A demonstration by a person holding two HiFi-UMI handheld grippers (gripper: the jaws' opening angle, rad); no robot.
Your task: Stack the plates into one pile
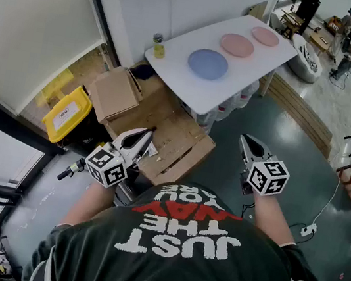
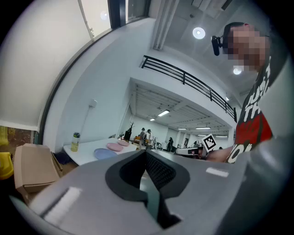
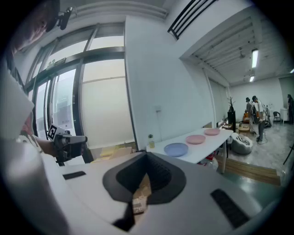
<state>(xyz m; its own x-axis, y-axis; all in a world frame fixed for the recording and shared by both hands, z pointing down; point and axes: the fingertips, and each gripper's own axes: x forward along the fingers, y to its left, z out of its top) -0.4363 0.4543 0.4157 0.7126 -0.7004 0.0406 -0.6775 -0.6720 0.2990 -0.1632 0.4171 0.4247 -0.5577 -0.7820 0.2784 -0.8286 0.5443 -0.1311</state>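
shirt reads "just the way you are"; left gripper and right gripper pressed together.

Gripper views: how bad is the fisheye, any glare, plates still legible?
Left gripper view: heavy barrel warp, black corners, ceiling light blown out, blue plate small but legible. Right gripper view: same warp, window bright, pink plates clear. Head view: sharp, evenly lit.
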